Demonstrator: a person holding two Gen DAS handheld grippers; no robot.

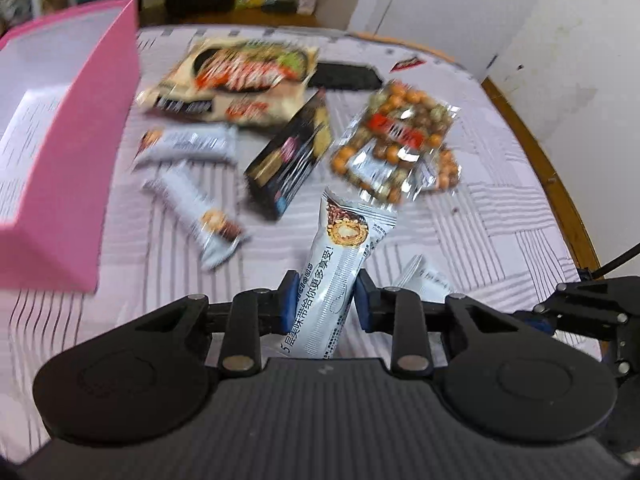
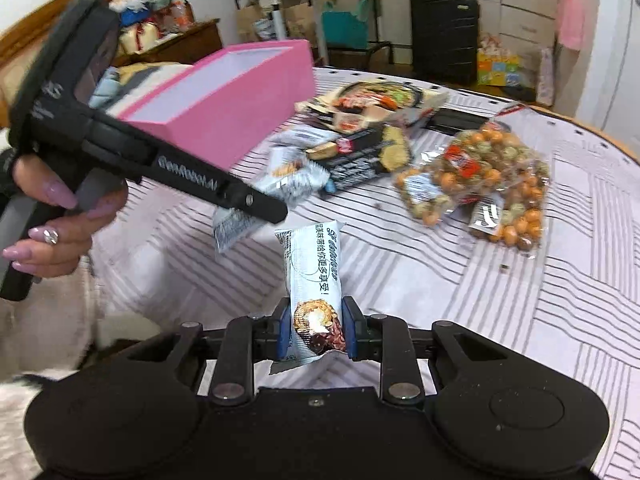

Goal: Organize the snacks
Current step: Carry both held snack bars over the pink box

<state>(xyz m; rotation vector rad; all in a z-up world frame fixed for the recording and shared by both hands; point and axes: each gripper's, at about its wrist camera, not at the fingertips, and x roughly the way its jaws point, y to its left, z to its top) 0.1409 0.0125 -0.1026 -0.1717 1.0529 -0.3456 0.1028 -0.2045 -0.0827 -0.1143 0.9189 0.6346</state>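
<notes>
Pink box (image 1: pixel 68 128) open on the striped cloth (image 1: pixel 460 224), its white inside showing nothing but printed lining as far as either view reaches. Beside it, loose on the cloth: large noodle packet (image 1: pixel 240 76), black carton (image 1: pixel 290 160), clear bag of coated peanuts (image 1: pixel 396 144), two more white bars (image 1: pixel 188 146) (image 1: pixel 204 220).

Left gripper (image 1: pixel 322 302) clamped on a white snack bar (image 1: pixel 344 256), blue pads pressed to both sides; wrapper silver-white with Chinese print and a picture of a nut-crusted roll near its far end, that end jutting forward past the fingertips, tilted right.

Right gripper (image 2: pixel 316 326) likewise pinched tight on a second white bar (image 2: pixel 316 276), gripped at the pictured end, the rest standing away from the pads, clear of the cloth. Hand (image 2: pixel 60 216) with long pink nails around the left tool's handle.
</notes>
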